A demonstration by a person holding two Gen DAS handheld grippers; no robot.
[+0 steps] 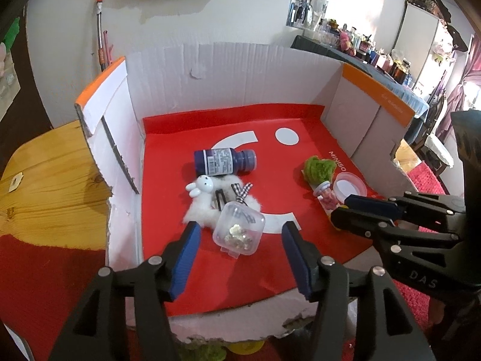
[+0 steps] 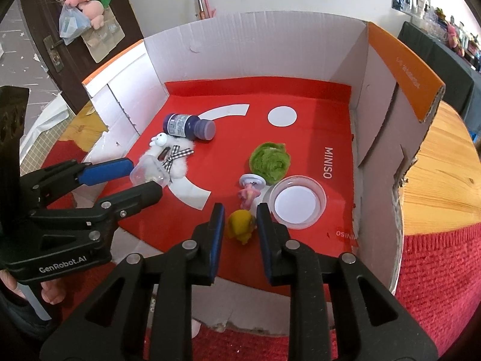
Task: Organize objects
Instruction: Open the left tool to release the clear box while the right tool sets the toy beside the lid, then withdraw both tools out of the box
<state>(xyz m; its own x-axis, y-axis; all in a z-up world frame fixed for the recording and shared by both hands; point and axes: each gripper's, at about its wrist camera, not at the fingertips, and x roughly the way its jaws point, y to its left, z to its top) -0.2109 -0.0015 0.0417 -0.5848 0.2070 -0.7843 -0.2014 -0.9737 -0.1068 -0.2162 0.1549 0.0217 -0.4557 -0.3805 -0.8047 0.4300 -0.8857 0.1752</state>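
Observation:
A cardboard box (image 1: pixel 240 69) lined with red paper holds the objects. A clear plastic case of small beads (image 1: pixel 239 230) lies between the wide-open fingers of my left gripper (image 1: pixel 240 237); it also shows in the right wrist view (image 2: pixel 150 173). Behind it lie a white fluffy bunny clip (image 1: pixel 204 194) and a dark blue bottle (image 1: pixel 224 162) on its side. My right gripper (image 2: pixel 240 219) is open around a small yellow fuzzy toy (image 2: pixel 240 225), apparently not pressing it. A pink figure jar (image 2: pixel 251 191), a green fuzzy ball (image 2: pixel 270 161) and a clear lid (image 2: pixel 297 201) lie close by.
The box walls (image 2: pixel 378 126) rise on the left, back and right; the front is low. The box stands on a wooden table (image 2: pixel 445 168) with a red cloth (image 2: pixel 436 285). The two grippers (image 1: pixel 375 210) are close side by side.

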